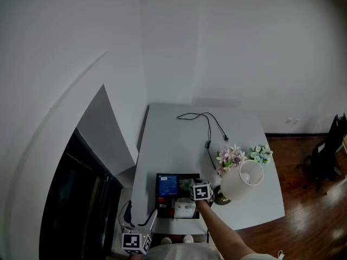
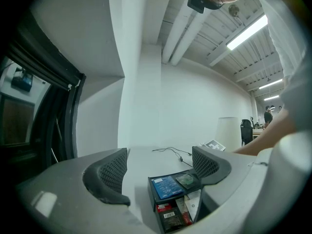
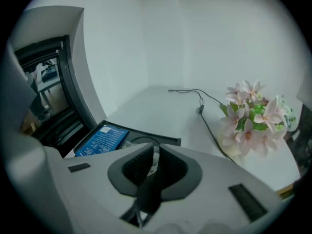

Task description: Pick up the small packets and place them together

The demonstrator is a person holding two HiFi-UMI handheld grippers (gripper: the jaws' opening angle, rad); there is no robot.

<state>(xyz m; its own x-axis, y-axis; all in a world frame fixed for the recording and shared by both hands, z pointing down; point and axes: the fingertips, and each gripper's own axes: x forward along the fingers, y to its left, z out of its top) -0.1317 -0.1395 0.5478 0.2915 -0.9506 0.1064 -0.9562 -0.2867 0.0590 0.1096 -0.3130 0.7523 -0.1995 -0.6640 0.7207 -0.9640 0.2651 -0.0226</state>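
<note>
Over the tray (image 1: 158, 197), right claw (image 3: 150, 165) nips a thin packet (image 3: 155, 154); left claw (image 2: 161, 171) gapes wide.

A thin pale packet (image 3: 155, 161) stands on edge between the right tongs (image 3: 152, 152), which are almost together. Just ahead of the open left tongs (image 2: 160, 154), a flat blue packet (image 2: 166, 186), a small green packet (image 2: 186, 180) and red and black packets (image 2: 170, 217) lie together in a black tray (image 2: 151, 193).
</note>
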